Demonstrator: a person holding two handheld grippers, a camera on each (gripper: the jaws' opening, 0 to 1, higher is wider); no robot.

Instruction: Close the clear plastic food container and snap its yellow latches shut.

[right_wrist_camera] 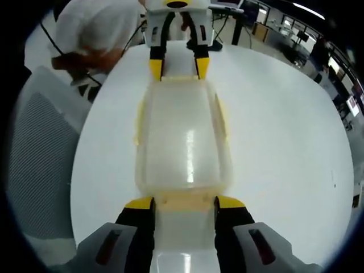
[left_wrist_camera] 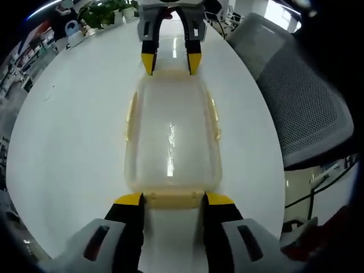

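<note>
White round table [left_wrist_camera: 74, 142] bearing the work, with a grey mesh office chair [left_wrist_camera: 301, 108] beside it, potted green plants [left_wrist_camera: 105, 12] past its far edge, and a person in white [right_wrist_camera: 96, 28] seated nearby.

One clear container [left_wrist_camera: 172, 139], four yellow latches [left_wrist_camera: 172, 199], two claws [left_wrist_camera: 172, 200] — one mesh chair [left_wrist_camera: 307, 108]

no readable text or labels
</note>
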